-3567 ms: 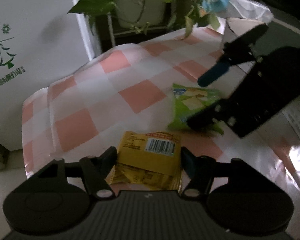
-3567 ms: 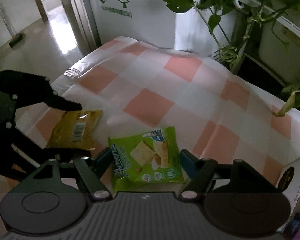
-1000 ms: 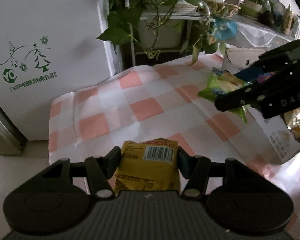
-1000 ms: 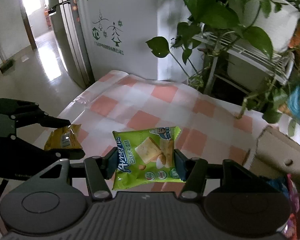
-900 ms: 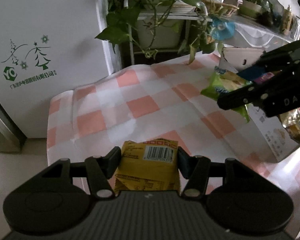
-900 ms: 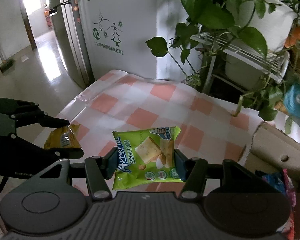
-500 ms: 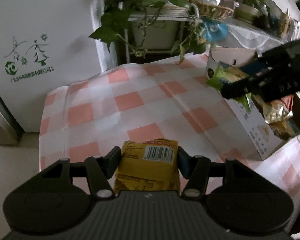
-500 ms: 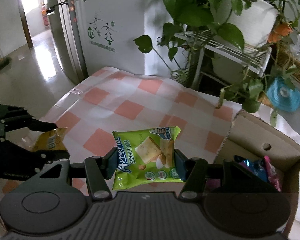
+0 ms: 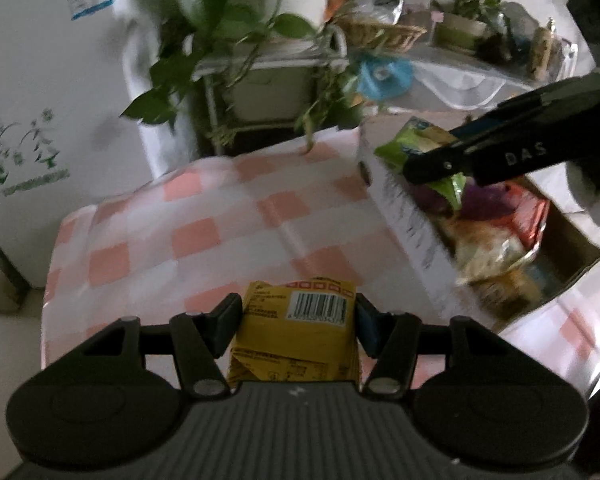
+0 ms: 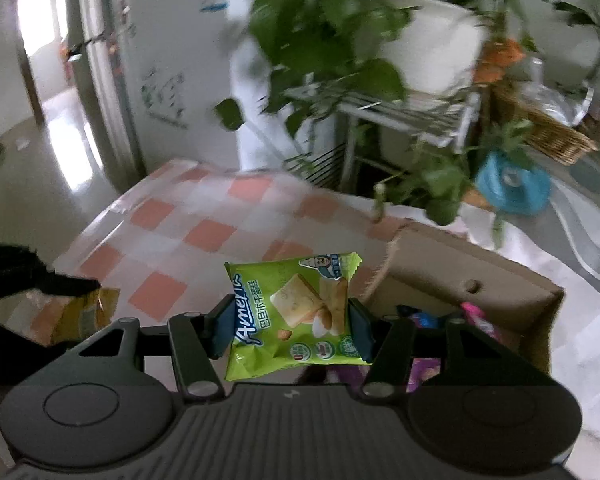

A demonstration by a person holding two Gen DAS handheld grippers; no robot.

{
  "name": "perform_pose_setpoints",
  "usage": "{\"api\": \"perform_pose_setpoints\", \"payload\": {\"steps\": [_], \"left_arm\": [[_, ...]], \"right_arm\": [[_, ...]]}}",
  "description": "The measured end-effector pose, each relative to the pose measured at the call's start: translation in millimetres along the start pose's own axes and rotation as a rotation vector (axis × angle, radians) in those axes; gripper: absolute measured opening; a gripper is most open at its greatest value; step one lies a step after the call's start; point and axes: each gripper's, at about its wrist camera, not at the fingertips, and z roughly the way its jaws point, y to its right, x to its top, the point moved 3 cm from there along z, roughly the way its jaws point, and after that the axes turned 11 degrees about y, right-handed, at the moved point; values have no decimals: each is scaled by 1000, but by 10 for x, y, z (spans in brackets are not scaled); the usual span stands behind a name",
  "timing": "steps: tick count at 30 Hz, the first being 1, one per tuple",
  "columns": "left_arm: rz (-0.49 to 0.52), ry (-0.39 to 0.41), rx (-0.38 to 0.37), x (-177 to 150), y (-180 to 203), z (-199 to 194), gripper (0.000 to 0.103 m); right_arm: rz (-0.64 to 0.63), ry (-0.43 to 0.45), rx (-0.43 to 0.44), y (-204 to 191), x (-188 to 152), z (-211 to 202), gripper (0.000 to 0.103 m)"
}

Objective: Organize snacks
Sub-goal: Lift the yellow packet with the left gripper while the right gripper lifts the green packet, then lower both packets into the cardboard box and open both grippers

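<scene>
My left gripper (image 9: 298, 322) has its fingers (image 9: 226, 320) clamped narrow on the yellow snack packet (image 9: 300, 332), barcode side up, held off the checked tabletop (image 9: 228, 224). My right gripper (image 10: 288, 326) is closed the same way on the green snack packet (image 10: 294, 312), fingers (image 10: 360, 334) pressing both edges. From the left wrist view the green packet hangs over the open cardboard box (image 9: 416, 228), which sits at the tabletop's right side and already has other snack bags (image 9: 496, 240) inside. Potted plants (image 10: 320, 40) stand behind on a rack; view blurred.
</scene>
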Motion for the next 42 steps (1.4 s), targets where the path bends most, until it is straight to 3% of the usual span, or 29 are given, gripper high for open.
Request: {"api": "perform_pose_setpoints", "payload": {"steps": [12, 27, 29, 30, 32, 34, 36, 42], "left_arm": [[-39, 75, -120, 393, 665, 190, 58], [-85, 111, -271, 473, 1290, 521, 60], [-86, 106, -263, 481, 1344, 564, 64], [-79, 104, -248, 487, 1369, 575, 76], [-66, 105, -215, 509, 1400, 562, 87], [-57, 113, -209, 528, 1404, 520, 88], [-52, 89, -178, 548, 1391, 502, 99], [-62, 35, -103, 552, 1328, 435, 101]], "right_arm": [[126, 42, -142, 560, -33, -212, 64], [191, 41, -298, 833, -142, -281, 65], [194, 39, -305, 846, -153, -268, 67], [194, 39, -308, 849, -154, -265, 69], [190, 40, -318, 851, -156, -268, 73], [189, 37, -324, 848, -156, -277, 85], [184, 45, -328, 842, -146, -292, 89], [193, 38, -342, 844, -147, -296, 98]]}}
